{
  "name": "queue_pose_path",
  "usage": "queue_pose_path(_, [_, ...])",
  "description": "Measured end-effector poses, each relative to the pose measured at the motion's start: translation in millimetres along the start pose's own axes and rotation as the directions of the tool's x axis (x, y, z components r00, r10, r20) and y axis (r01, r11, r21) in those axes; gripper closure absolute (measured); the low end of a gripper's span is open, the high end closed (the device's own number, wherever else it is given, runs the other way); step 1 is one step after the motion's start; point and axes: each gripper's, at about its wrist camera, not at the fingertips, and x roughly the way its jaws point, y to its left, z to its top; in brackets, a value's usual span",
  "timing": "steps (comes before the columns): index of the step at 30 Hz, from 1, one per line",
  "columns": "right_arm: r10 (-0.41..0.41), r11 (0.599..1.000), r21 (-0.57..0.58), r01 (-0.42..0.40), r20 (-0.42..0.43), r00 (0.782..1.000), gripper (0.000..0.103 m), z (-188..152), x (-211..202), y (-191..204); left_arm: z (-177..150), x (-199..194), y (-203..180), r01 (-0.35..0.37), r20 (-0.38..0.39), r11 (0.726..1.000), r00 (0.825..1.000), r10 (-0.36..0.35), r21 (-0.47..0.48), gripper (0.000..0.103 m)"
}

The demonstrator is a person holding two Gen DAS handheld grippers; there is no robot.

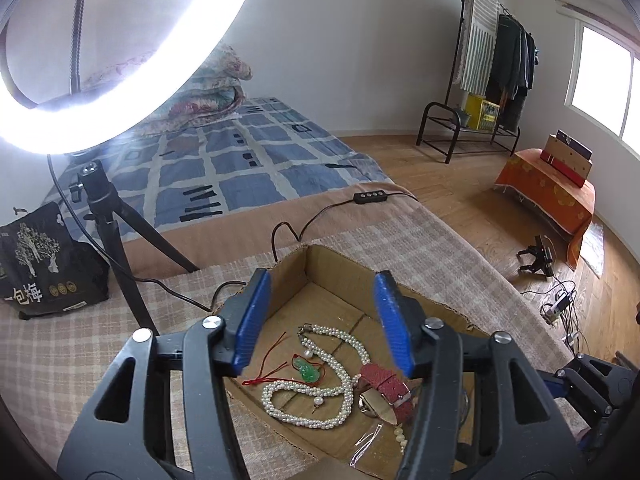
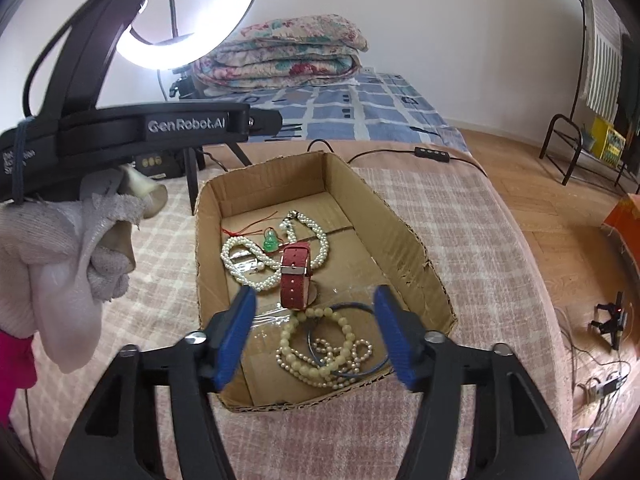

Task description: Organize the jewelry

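A shallow cardboard box (image 2: 384,216) sits on a plaid bed cover and also shows in the left wrist view (image 1: 344,276). In it lie a white pearl necklace (image 2: 248,268) (image 1: 316,400), a green pendant on red cord (image 2: 270,241) (image 1: 306,370), a red-strapped watch (image 2: 295,276) (image 1: 386,386) and cream bead strands (image 2: 324,356) at the near end. My left gripper (image 1: 324,324) is open and empty above the box. My right gripper (image 2: 316,336) is open and empty over the bead strands.
A lit ring light on a tripod (image 1: 112,216) stands left of the box, its cable (image 1: 320,212) running behind. A black bag (image 1: 44,264) sits far left. The gloved hand with the left gripper (image 2: 80,240) shows in the right wrist view. Folded quilts (image 2: 284,52) lie behind.
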Motion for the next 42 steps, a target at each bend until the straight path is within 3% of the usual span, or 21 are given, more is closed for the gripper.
queue_pose_path(3, [-0.003,1.0,0.003,0.003,0.003,1.0,0.033,2,-5,2,3,-7,0,-0.004,0.006,1.0,1.0,0.004,0.002,0.038])
queue_pose_path(5, [-0.018,1.0,0.002,0.018,0.011,1.0,0.03,4,-11,4,4,-14,0,-0.015,0.02,1.0,1.0,0.015,0.0,0.024])
queue_pose_path(6, [-0.022,1.0,0.0,0.022,0.016,1.0,0.028,5,-13,4,5,-20,0,-0.019,0.034,1.0,0.999,0.019,-0.001,0.023])
queue_pose_path(23, [-0.105,0.994,0.008,0.105,0.116,0.988,0.023,12,-92,23,8,-115,8,-0.054,0.118,0.998,0.991,0.057,-0.022,0.015])
queue_pose_path(27, [-0.115,0.993,0.001,0.116,0.145,0.983,0.023,10,-114,29,2,-149,6,-0.072,0.157,0.997,0.985,0.074,-0.014,0.005])
queue_pose_path(42, [-0.163,0.986,0.006,0.166,0.24,0.957,0.021,1,-183,43,-31,-269,-1,-0.132,0.25,0.991,0.961,0.121,0.026,0.0])
